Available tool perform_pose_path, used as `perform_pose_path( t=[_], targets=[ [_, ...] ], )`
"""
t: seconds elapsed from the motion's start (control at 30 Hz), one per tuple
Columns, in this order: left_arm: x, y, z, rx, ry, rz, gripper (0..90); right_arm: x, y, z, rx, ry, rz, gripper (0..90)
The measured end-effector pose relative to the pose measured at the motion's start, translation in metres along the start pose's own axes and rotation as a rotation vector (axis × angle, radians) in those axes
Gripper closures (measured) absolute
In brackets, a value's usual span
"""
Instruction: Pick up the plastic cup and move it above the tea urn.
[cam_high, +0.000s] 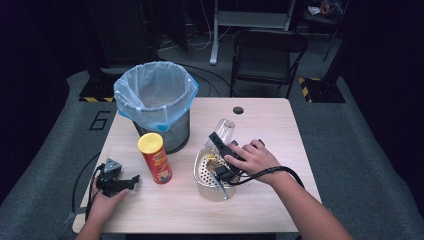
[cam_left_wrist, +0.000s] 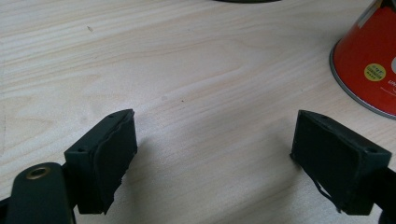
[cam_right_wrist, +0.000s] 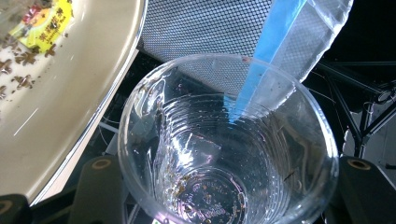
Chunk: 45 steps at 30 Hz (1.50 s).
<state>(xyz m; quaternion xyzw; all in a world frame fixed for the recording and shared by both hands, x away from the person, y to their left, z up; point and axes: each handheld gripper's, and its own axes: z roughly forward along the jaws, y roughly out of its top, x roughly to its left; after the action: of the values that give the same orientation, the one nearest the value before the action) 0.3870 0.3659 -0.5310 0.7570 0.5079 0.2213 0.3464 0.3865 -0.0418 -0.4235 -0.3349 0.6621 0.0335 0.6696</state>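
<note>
the step in hand looks like emptying the clear ribbed plastic cup (cam_right_wrist: 229, 144) into the shallow round metal bowl (cam_high: 204, 176) that sits on the pale wooden table (cam_high: 260, 125); judged from the tilt, the pour is well along, since only specks of brown residue cling to the cup's base and wall in the right gripper view; to do it well, keep the cup's mouth over the bowl's rim and not past it, roll the wrist slowly so the last crumbs slide rather than scatter, and hold the squeeze light, because thin plastic like this would likely buckle and spring free under a hard pinch; a small tap against the rim may shake loose what sticks.

the right gripper (cam_high: 223, 150) is pinching the cup, one black jaw on each side of its wall low in the right gripper view; in the high view the cup rises up and away from the hand, just above the bowl's far edge, with the mesh waste bin lined with a blue-edged clear bag (cam_high: 155, 95) close behind it; the bowl already holds a yellow wrapper (cam_right_wrist: 44, 25) and brown flecks.

the left gripper (cam_left_wrist: 212, 158) rests low over bare wood with its jaws spread wide and nothing between them; the red snack can with a yellow lid (cam_high: 155, 157) stands just beside it, apart from the bowl.
</note>
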Motion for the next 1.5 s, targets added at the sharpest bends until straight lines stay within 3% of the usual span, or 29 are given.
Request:
perform_pose_path(
  t=[0.07,0.1,0.5,0.53,0.57,0.63,0.77,0.8,0.9,1.1,1.13,1.27,1.37,1.4,1.5],
  targets=[
    [0.0,0.0,0.0,0.0,0.0,0.0,13.8,0.0003,0.0,-0.0003,0.0,0.004,-0.001,37.4],
    [0.0,0.0,0.0,0.0,0.0,0.0,13.8,-0.0008,0.0002,0.0002,0.0,-0.053,0.01,37.4],
    [-0.0001,0.0,0.0,0.0,0.0,0.0,13.7,-0.0015,0.0001,-0.0018,-0.001,-0.058,0.009,37.4],
    [-0.0001,0.0,0.0,0.0,0.0,0.0,13.7,-0.0005,0.0001,-0.003,0.004,-0.013,-0.002,37.4],
    [0.0,0.0,0.0,0.0,0.0,0.001,13.7,-0.0024,0.0001,-0.0029,0.003,-0.068,0.001,37.4],
    [-0.0001,0.0,0.0,0.0,0.0,0.0,13.7,-0.0047,0.0003,-0.0029,-0.007,-0.07,-0.025,37.4],
    [-0.0001,0.0,0.0,0.0,0.0,0.001,13.7,-0.0049,0.0004,-0.0037,-0.006,-0.068,-0.027,37.4],
    [-0.0001,0.0,0.0,0.0,0.0,0.0,13.7,-0.0035,0.0006,-0.0044,-0.012,-0.019,-0.033,37.4],
    [0.0,0.0,0.0,0.0,0.0,0.001,13.7,-0.0019,0.0007,-0.0056,-0.003,-0.013,-0.012,37.4],
    [-0.0001,0.0,0.0,0.0,0.001,0.0,13.7,-0.002,0.0014,-0.0068,-0.001,-0.041,-0.008,37.4],
    [-0.0001,0.0,0.0,0.0,0.0,0.001,13.7,-0.0066,0.002,-0.0058,-0.019,-0.076,-0.052,37.4],
    [-0.0001,0.0,0.0,0.0,0.0,0.0,13.7,-0.005,0.002,-0.0066,-0.015,-0.082,-0.022,37.4],
    [-0.0001,0.0,0.0,0.0,0.0,0.0,13.7,-0.0056,0.0016,-0.0074,-0.014,-0.085,-0.025,37.4],
    [-0.0001,0.0,0.0,0.0,0.0,0.001,13.7,-0.0075,0.0013,-0.0071,-0.026,-0.084,-0.054,37.4],
    [-0.0001,0.0,0.0,0.0,0.0,0.001,13.7,-0.0065,0.001,-0.0078,-0.022,-0.088,-0.038,37.4]
  ],
)
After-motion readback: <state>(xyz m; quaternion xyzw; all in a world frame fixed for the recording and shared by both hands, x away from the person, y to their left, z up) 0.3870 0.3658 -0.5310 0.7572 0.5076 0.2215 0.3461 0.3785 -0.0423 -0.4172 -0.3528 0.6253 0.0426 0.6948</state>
